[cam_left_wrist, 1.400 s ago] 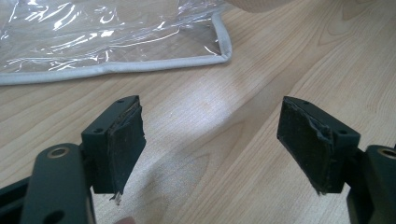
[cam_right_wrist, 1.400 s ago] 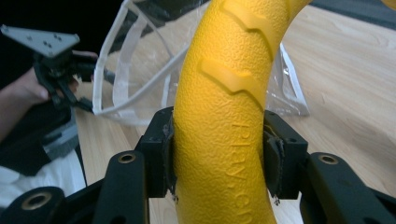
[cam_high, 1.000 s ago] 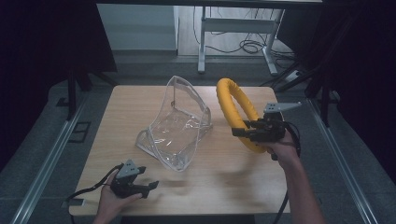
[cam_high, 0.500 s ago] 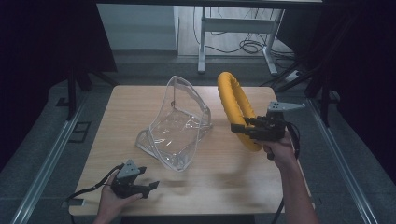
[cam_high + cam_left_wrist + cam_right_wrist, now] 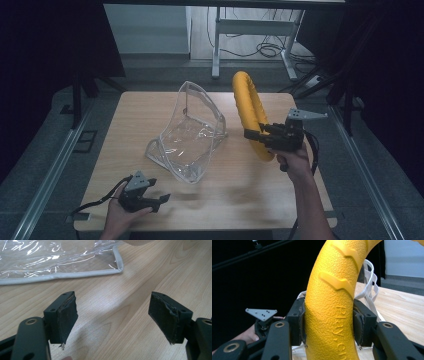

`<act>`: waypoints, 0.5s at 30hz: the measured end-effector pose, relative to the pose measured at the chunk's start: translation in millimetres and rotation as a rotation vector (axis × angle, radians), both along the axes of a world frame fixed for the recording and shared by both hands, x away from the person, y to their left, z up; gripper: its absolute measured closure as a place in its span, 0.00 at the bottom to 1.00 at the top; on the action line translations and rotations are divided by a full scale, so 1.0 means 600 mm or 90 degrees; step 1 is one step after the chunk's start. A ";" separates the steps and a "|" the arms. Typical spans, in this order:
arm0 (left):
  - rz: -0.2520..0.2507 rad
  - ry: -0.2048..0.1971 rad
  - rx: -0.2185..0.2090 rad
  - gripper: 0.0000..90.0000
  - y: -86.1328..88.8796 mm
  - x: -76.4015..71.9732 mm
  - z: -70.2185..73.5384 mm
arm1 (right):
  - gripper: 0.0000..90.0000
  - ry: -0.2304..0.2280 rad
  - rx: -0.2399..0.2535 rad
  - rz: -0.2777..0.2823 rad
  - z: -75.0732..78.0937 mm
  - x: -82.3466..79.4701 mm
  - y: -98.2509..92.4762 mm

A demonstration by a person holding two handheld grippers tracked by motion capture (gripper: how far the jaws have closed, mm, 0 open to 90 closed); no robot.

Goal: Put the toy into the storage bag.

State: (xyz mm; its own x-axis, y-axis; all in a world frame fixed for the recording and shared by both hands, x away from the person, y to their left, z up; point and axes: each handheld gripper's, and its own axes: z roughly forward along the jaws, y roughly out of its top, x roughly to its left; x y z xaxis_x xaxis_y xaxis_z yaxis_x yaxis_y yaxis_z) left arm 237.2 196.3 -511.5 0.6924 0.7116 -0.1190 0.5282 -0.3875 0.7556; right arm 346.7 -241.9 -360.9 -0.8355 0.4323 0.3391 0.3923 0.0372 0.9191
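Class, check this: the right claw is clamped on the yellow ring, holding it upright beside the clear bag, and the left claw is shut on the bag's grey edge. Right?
One slip. The left claw is open over bare table, short of the clear bag, as the left gripper view shows. The right claw does clamp the yellow ring.

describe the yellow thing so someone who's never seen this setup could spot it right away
Start at the wooden table and go to its right half, beside the clear plastic bag. There the right gripper holds a yellow ring upright, its jaws clamped on the lower arc. It is the one brightly coloured thing there, pebble-textured with raised ridges and moulded lettering.
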 end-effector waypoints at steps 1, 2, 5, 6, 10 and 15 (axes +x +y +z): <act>0.000 0.000 0.000 0.25 0.000 0.000 0.000 | 0.57 0.000 0.004 -0.001 0.000 -0.001 0.001; 0.000 0.000 0.000 0.25 0.000 0.000 0.000 | 0.57 -0.001 0.007 -0.003 0.001 -0.002 0.001; 0.000 0.001 0.001 0.25 0.000 0.000 0.000 | 0.57 -0.004 0.017 -0.007 0.002 -0.004 0.001; 0.000 0.001 0.001 0.25 0.000 0.000 0.000 | 0.57 -0.007 0.021 -0.009 0.002 -0.004 0.001; -0.001 0.001 0.001 0.25 -0.001 0.000 -0.001 | 0.57 -0.009 0.031 -0.014 0.004 -0.007 0.004; -0.002 0.002 0.002 0.25 -0.001 0.000 -0.001 | 0.57 -0.010 0.049 -0.022 0.005 -0.007 0.008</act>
State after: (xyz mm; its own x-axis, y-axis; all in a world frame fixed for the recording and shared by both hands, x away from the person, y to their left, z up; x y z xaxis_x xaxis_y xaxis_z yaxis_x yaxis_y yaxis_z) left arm 237.2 195.6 -512.3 0.6940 0.7102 -0.1184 0.5293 -0.3917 0.7526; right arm 342.6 -237.4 -357.7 -0.8263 0.4338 0.3592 0.3771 -0.0475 0.9249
